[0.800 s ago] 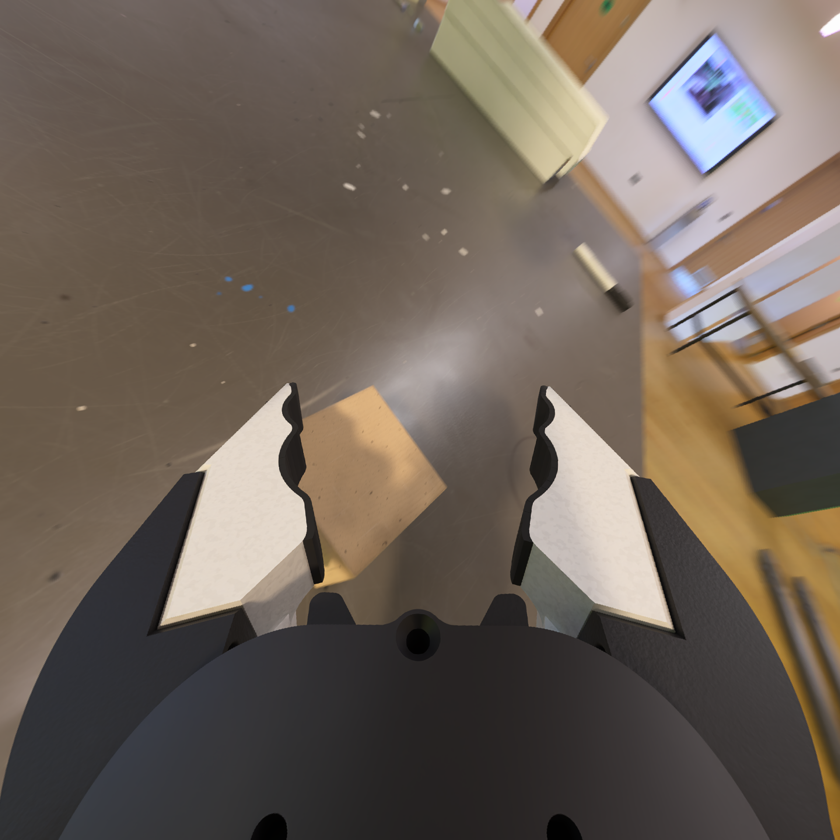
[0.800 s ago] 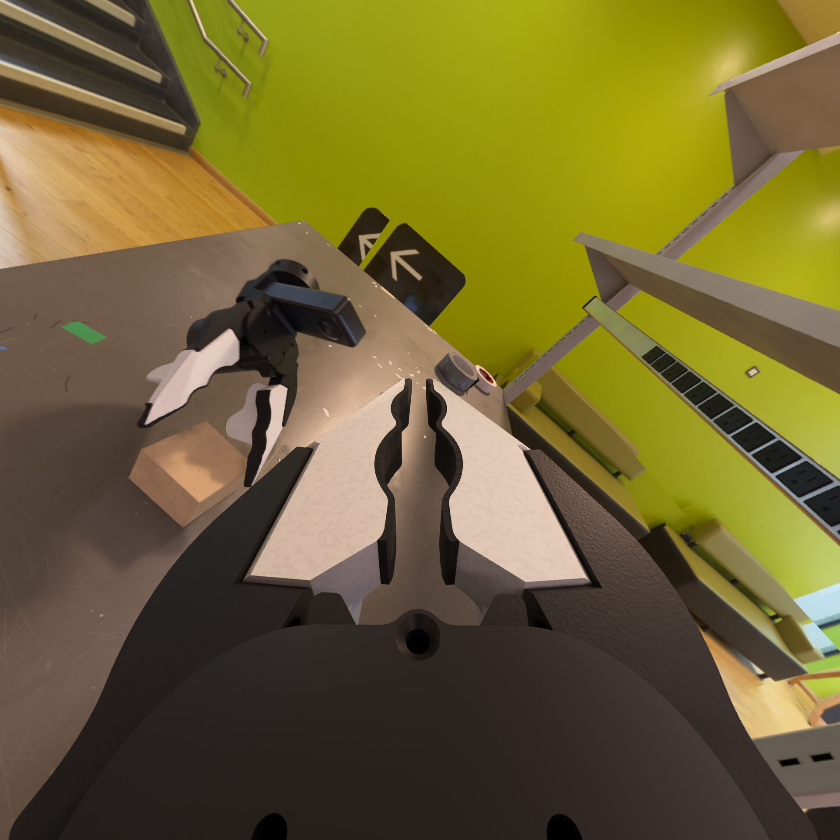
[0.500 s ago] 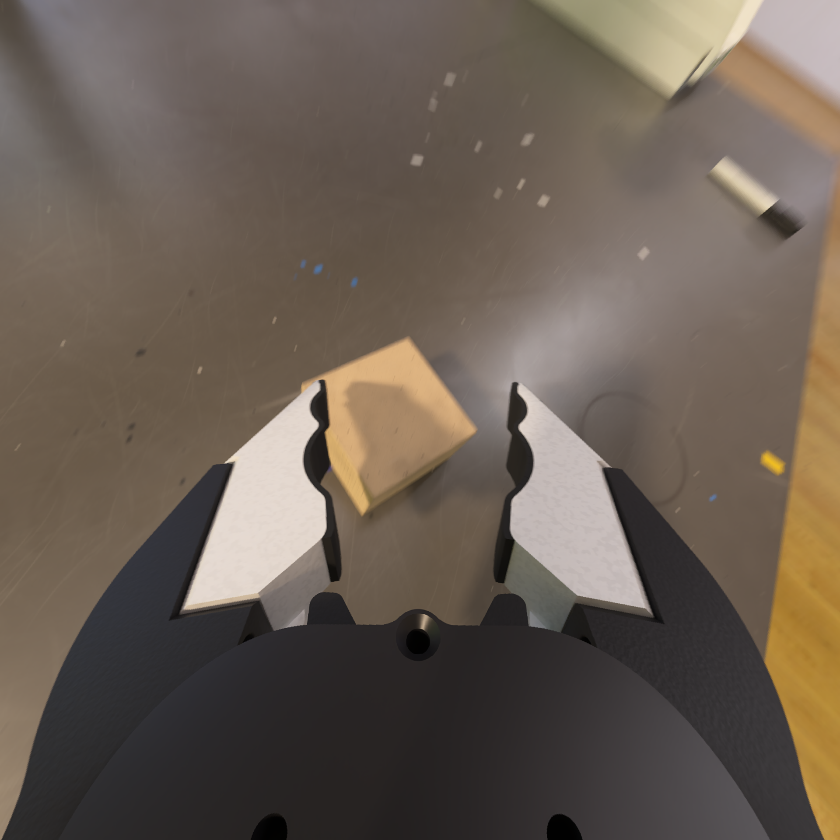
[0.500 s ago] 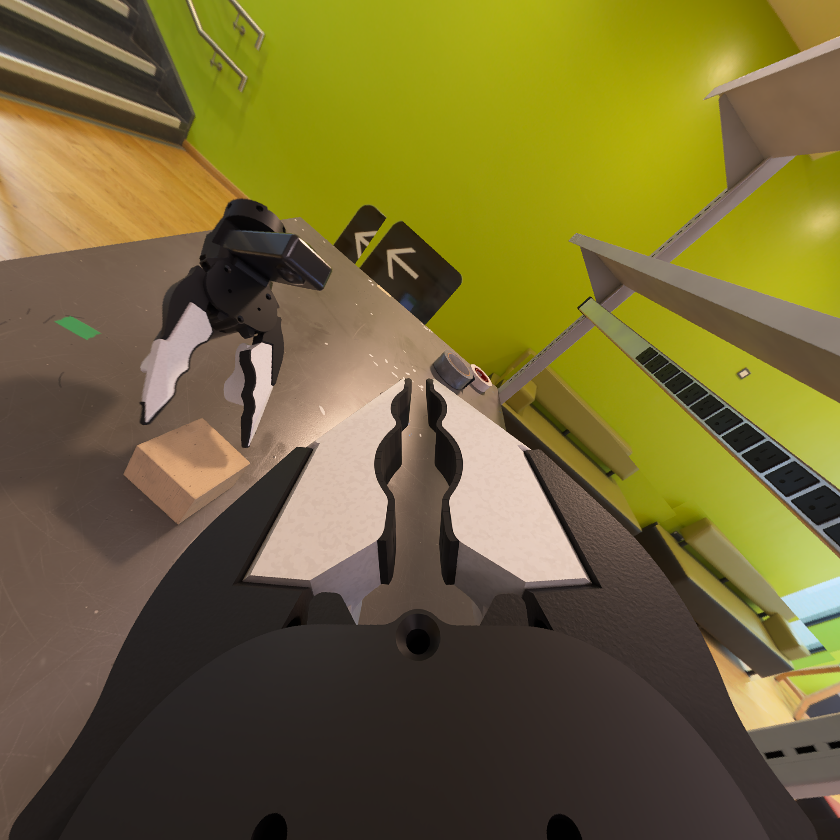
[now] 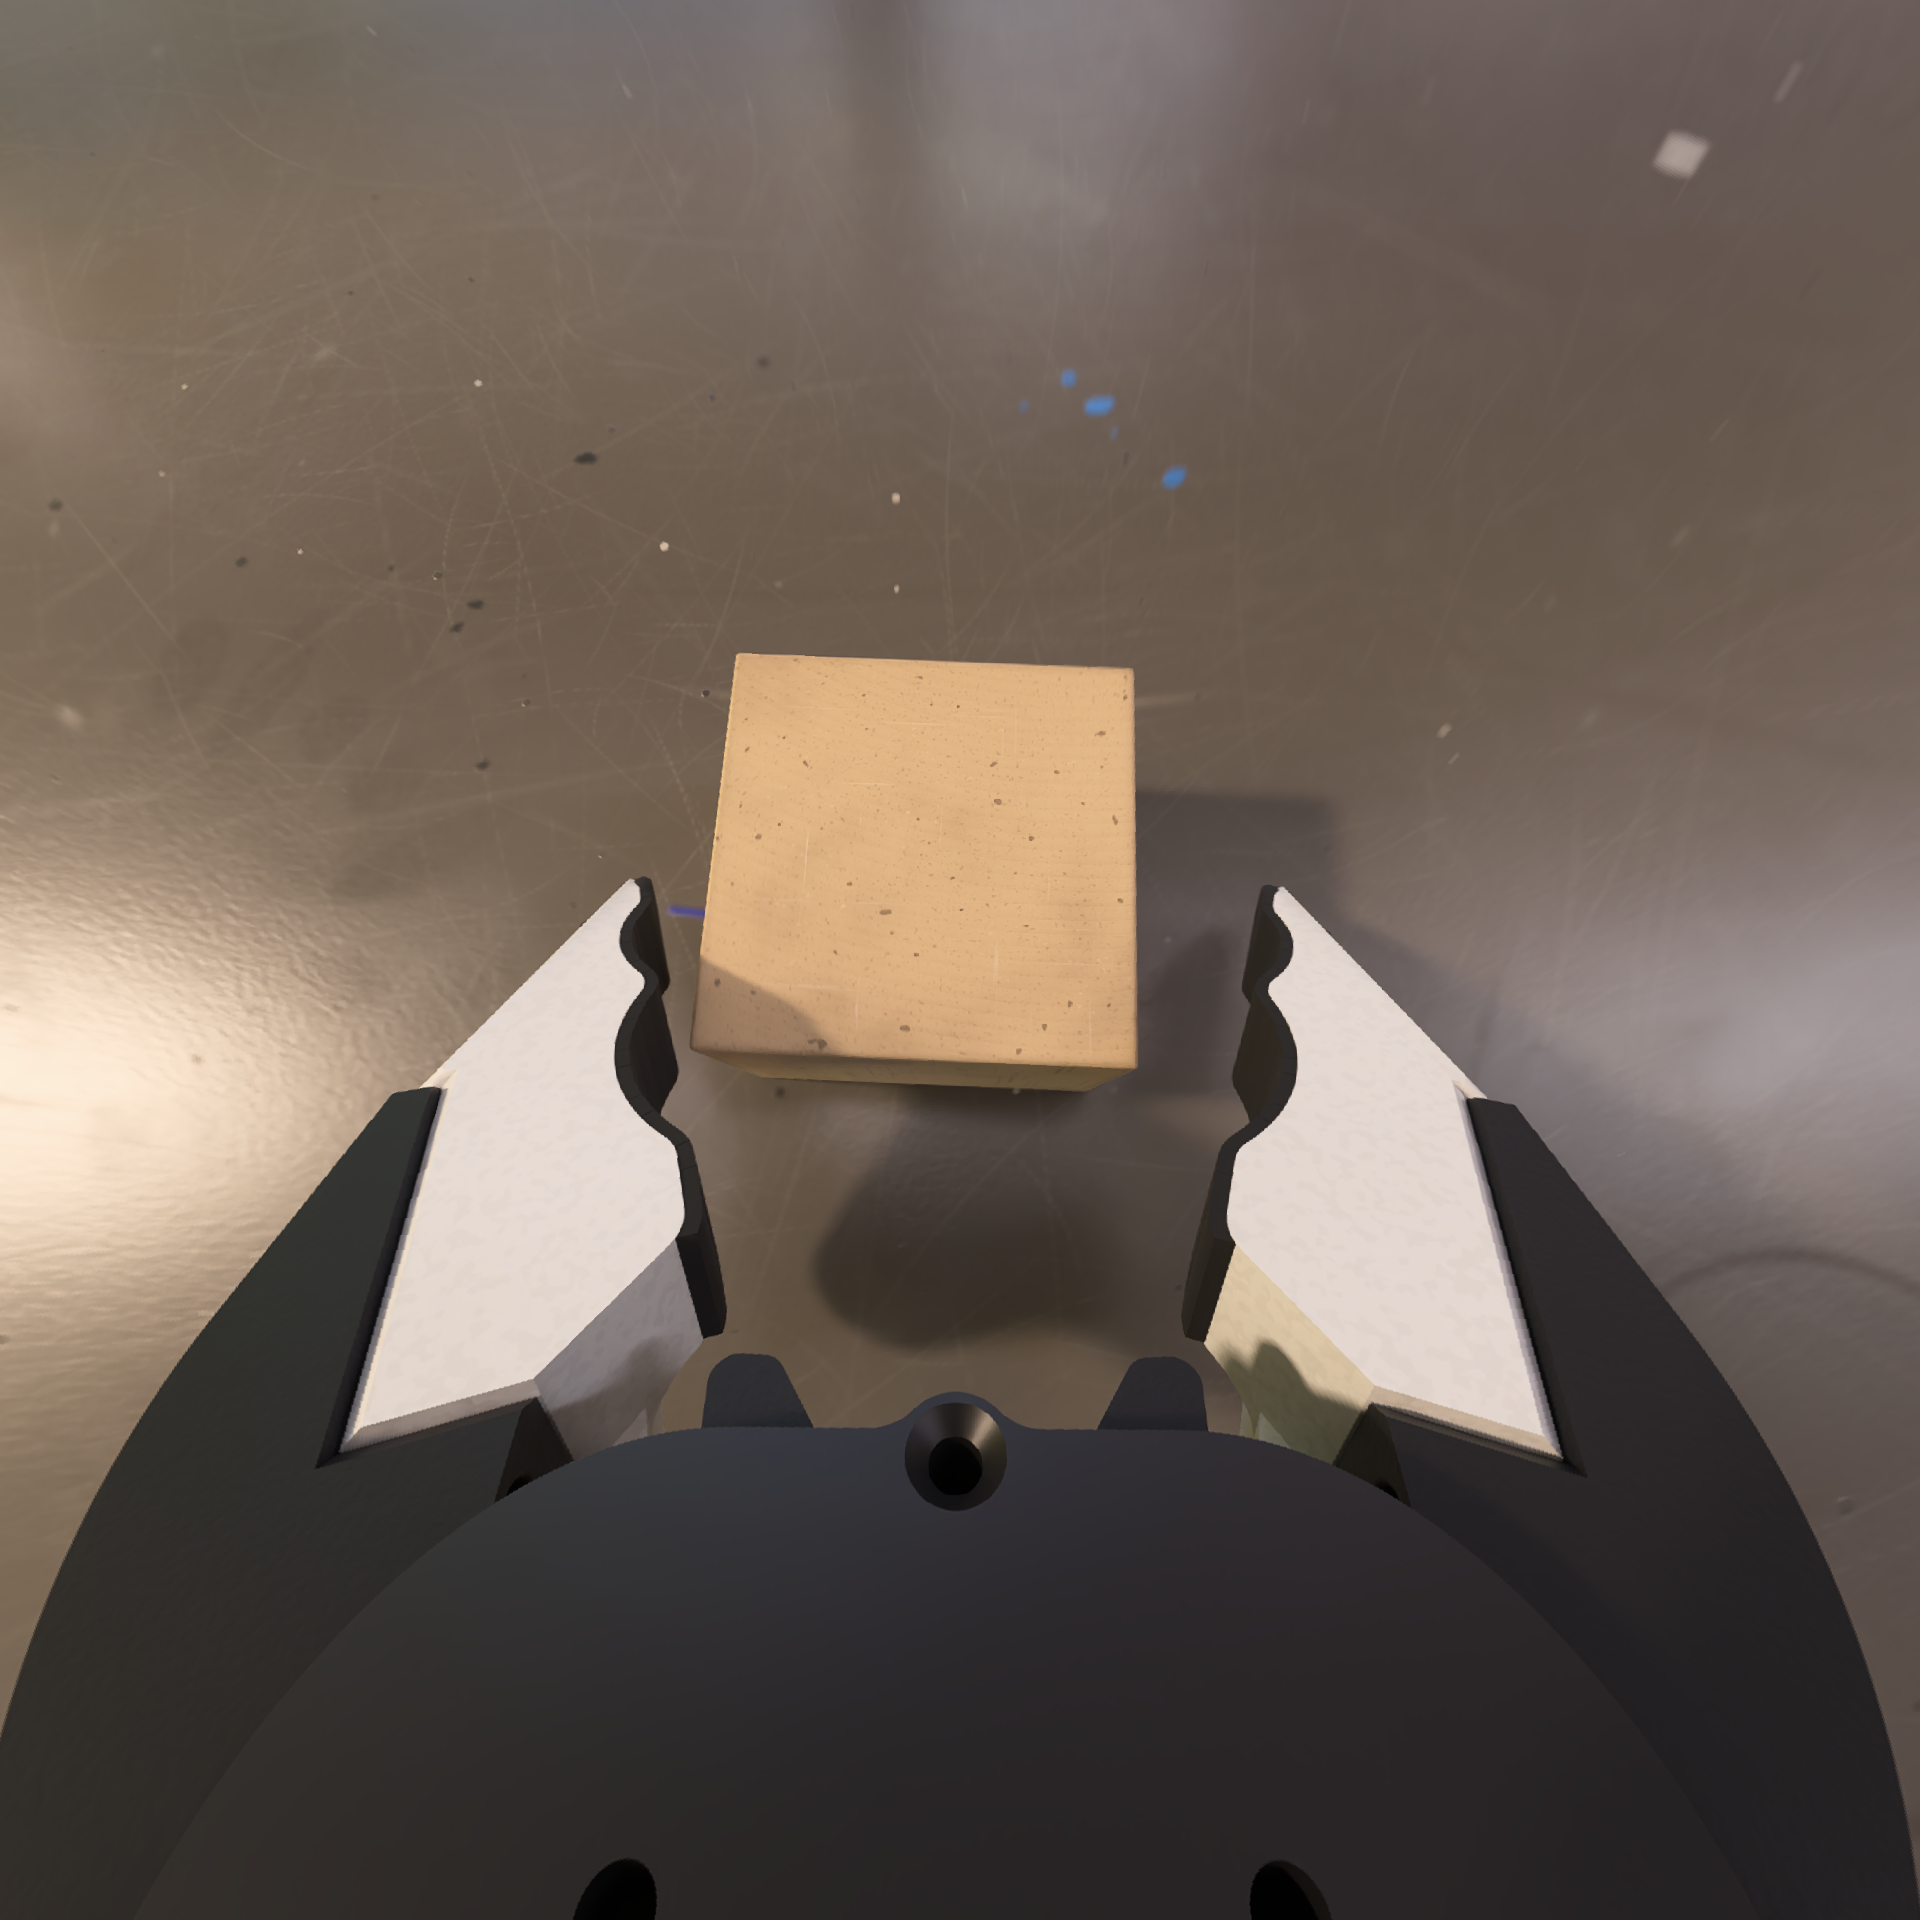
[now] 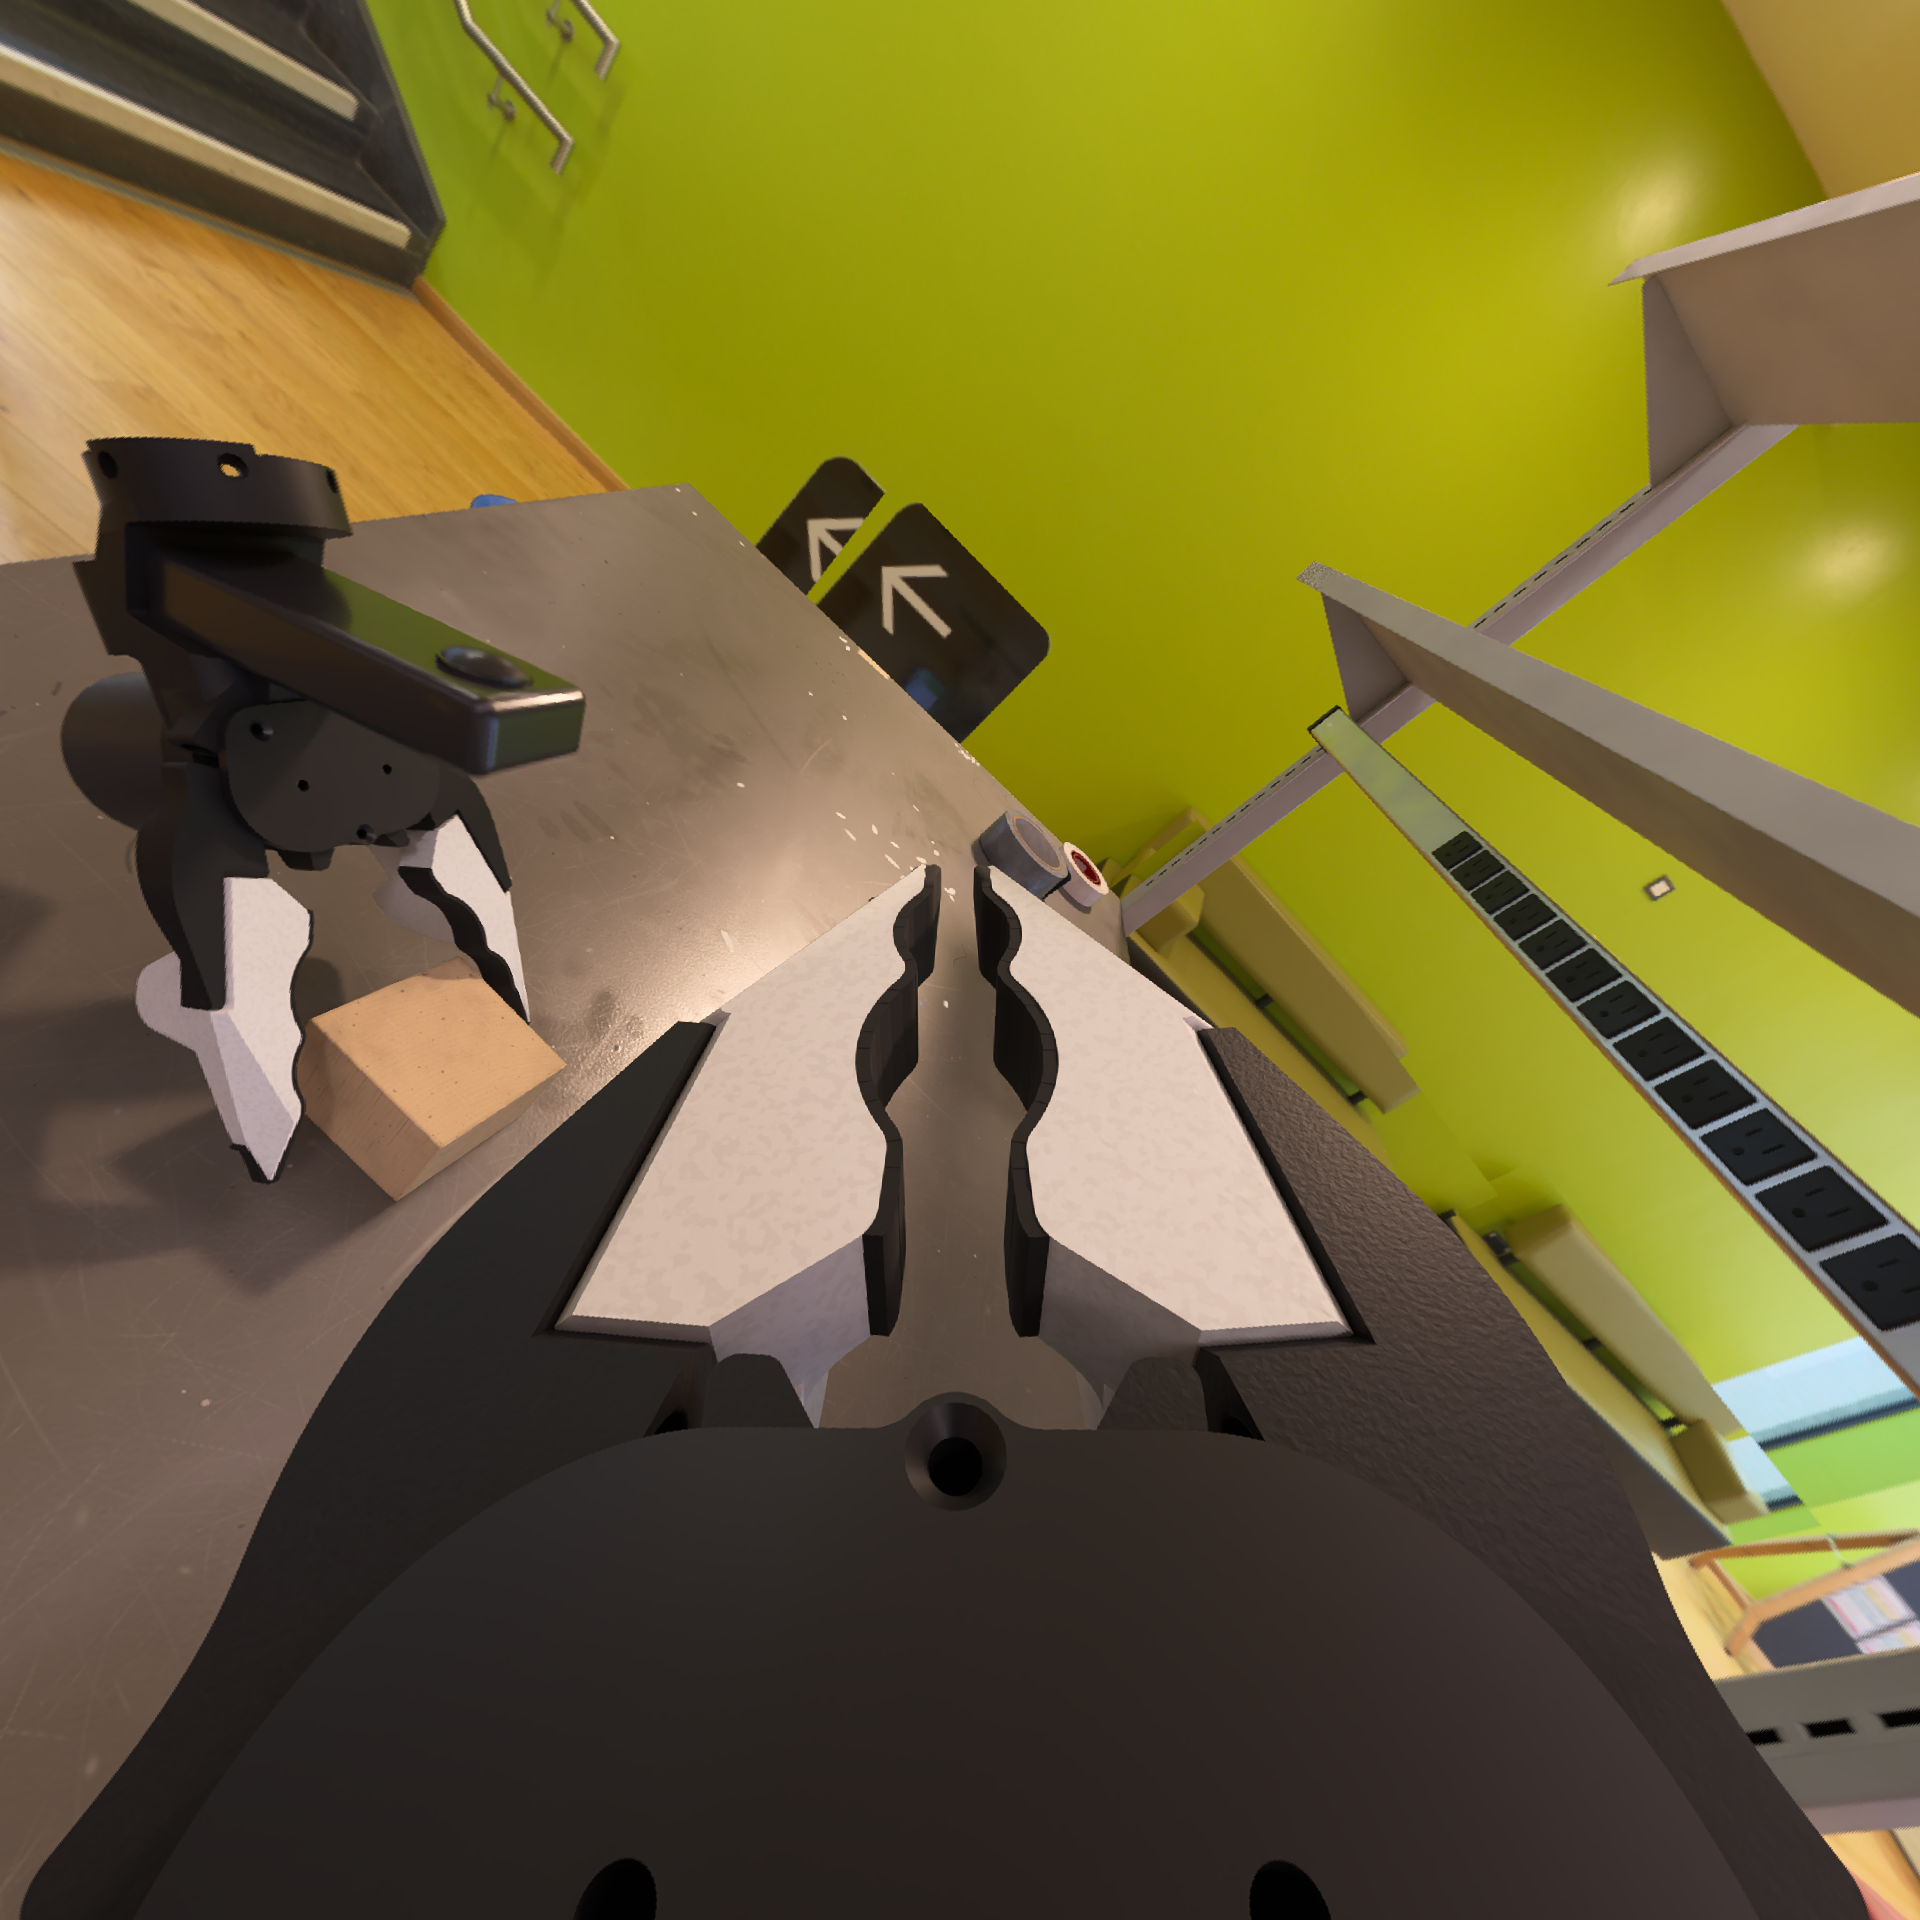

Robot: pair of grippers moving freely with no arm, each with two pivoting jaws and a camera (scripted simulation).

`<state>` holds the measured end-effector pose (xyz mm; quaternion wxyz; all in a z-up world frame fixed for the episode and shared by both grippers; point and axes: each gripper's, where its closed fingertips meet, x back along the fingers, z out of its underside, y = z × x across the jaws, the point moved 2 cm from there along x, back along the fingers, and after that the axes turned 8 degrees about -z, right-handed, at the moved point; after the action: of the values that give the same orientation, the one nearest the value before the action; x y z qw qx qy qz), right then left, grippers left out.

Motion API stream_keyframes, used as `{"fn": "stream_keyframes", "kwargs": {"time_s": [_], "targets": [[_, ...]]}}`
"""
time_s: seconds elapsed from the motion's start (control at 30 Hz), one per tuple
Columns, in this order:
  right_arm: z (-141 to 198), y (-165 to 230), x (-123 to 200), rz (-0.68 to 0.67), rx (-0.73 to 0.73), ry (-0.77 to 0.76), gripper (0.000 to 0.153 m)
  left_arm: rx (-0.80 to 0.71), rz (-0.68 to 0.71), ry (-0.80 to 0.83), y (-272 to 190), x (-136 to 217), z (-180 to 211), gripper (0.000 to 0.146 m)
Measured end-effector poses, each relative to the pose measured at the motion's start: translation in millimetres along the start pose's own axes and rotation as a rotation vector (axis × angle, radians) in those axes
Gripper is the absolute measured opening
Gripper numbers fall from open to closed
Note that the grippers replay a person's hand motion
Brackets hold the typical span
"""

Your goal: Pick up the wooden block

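A light wooden block (image 5: pixel 920 868) lies flat on the scratched grey table (image 5: pixel 416 416). My left gripper (image 5: pixel 954 894) is open and points down over it, one finger on each side of the block, not touching it. The right wrist view shows the same: the left gripper (image 6: pixel 384 1081) straddles the block (image 6: pixel 426 1070), with its fingertips (image 6: pixel 255 1081) reaching down near the table. My right gripper (image 6: pixel 956 878) is shut and empty, held above the table to the right of the block.
A roll of grey tape (image 6: pixel 1023 842) and a small red-topped thing (image 6: pixel 1083 868) lie near the table's far edge. Two black arrow signs (image 6: pixel 914 613) stand against the green wall. Wooden floor (image 6: pixel 208 343) lies beyond the table edge.
My left gripper has turned to square up with the block, tilted to point down and dropped lower, so its fingers now straddle the block. The right gripper has stayed shut and nearly still.
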<state>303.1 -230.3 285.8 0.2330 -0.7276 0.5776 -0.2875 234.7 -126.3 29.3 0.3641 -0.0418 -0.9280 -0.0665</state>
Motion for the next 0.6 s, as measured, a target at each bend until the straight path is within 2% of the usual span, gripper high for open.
{"fn": "stream_keyframes", "kwargs": {"time_s": [0.07, 0.6], "targets": [[-3.0, 1.0, 1.2, 0.004, 0.012, 0.006, 0.006, -0.072, -0.017, 0.074, 1.6, 0.1, 1.9, 0.107], [-5.5, 4.2, 1.1, -0.007, 0.034, 0.018, 0.006, -0.100, -0.003, 0.436, 5.1, 2.2, -0.9, 0.079]]}}
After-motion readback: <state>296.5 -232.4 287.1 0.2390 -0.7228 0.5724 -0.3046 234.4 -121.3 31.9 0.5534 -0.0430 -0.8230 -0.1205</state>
